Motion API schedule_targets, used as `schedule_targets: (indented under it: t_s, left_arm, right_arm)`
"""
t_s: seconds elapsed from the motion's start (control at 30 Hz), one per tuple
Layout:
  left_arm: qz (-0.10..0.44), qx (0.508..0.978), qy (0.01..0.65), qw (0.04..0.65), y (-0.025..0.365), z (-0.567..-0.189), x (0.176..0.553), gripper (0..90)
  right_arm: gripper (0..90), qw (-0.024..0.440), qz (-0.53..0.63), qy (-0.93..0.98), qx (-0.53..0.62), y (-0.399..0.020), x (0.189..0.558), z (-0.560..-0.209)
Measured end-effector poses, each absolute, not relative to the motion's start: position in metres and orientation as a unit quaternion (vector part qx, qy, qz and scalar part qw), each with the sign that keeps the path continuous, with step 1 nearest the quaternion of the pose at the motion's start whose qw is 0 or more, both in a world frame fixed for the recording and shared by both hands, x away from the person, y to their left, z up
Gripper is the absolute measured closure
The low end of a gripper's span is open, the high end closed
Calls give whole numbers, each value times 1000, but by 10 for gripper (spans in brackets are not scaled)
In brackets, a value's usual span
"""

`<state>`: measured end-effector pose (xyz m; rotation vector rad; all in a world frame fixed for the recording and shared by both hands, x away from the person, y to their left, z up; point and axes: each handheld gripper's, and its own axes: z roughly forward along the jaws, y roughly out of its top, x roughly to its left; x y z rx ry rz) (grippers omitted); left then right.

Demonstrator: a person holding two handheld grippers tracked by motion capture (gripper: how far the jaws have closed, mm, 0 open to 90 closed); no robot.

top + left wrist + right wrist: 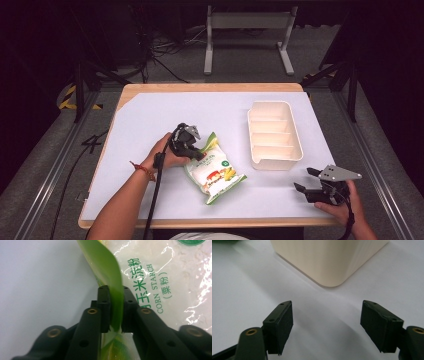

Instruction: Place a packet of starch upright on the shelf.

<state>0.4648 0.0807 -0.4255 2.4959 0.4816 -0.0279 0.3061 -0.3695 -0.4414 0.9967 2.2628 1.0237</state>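
Pinching corn starch bag (175, 277) edge (green): left gripper (113, 293) | right gripper (327, 322) jaws apart

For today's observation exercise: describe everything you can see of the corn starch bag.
The corn starch bag is a glossy plastic pouch, white with green edges, green "CORN STARCH" lettering and a corn picture. It lies flat on the white table, left of the cream tray, apart from it. The left gripper is shut on its green edge, which stands up between the jaws.
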Motion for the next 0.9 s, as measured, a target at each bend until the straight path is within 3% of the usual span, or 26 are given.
schedule_targets:
  t_s: [0.27, 0.9]
  left_arm:
    - [38, 928, 183, 321, 83, -420, 452, 892]
    - [177, 884, 142, 408, 79, -369, 408, 899]
  right_arm:
    - [260, 234, 374, 822, 359, -369, 305, -440]
    - [259, 235, 377, 822, 356, -369, 304, -440]
